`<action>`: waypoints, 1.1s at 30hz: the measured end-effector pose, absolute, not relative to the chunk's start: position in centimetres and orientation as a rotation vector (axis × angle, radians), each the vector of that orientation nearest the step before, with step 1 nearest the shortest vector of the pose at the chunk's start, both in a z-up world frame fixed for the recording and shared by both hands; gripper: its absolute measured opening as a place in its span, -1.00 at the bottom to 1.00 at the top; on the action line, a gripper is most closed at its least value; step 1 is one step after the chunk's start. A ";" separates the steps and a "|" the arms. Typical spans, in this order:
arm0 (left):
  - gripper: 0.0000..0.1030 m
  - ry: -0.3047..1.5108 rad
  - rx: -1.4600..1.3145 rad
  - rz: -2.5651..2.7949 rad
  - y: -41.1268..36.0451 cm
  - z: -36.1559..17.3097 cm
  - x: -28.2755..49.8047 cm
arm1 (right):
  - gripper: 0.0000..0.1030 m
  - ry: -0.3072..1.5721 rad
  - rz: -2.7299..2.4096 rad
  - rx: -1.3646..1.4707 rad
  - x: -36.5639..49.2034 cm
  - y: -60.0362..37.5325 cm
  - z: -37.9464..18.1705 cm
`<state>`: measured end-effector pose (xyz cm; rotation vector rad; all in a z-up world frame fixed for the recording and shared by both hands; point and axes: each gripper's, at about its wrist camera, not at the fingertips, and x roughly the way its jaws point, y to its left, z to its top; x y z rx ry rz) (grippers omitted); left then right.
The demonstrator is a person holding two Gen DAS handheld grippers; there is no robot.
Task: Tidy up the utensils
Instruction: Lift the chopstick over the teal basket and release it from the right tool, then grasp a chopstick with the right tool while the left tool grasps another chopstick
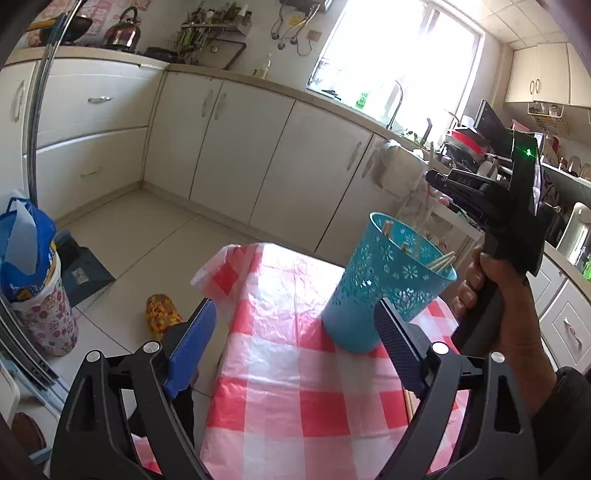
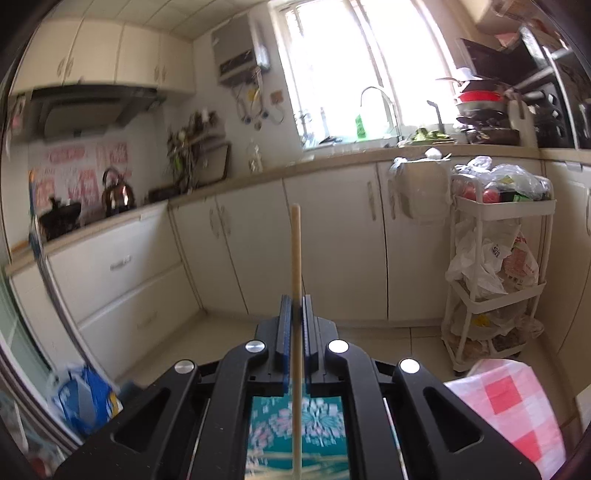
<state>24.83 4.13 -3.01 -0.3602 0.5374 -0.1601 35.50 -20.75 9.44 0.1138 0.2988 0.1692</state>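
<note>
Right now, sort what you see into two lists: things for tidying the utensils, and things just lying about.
For the job:
- teal holder on the checked tablecloth
- chopsticks already in it
- chopstick pinched in the right gripper
- left gripper, fingers open

Lying about:
- kettle
- blue bag
- white trolley
- slipper

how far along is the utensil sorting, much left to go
Partly done: several chopsticks already stand in the teal holder on the checked tablecloth. In hand: the right gripper is shut on one chopstick, above the holder. The left gripper is open and empty beside the holder. What remains outside the holder cannot be seen.
</note>
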 end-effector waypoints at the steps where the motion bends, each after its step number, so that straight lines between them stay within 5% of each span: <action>1: 0.61 0.543 -0.365 -0.164 4.1 -3.1 24.6 | -0.88 0.308 0.179 0.108 34.9 -20.7 9.4; 9: 0.63 0.574 -0.349 -0.184 2.8 -2.1 22.5 | -0.74 0.409 0.193 0.152 26.6 -23.9 7.9; 16: 0.70 0.651 -0.294 -0.207 1.5 -3.0 20.4 | -0.74 0.748 0.133 0.195 19.3 -27.1 -2.9; 33: 0.71 0.781 -0.146 -0.277 -3.6 -5.8 20.1 | -0.84 0.881 0.083 0.067 20.1 -25.0 -8.1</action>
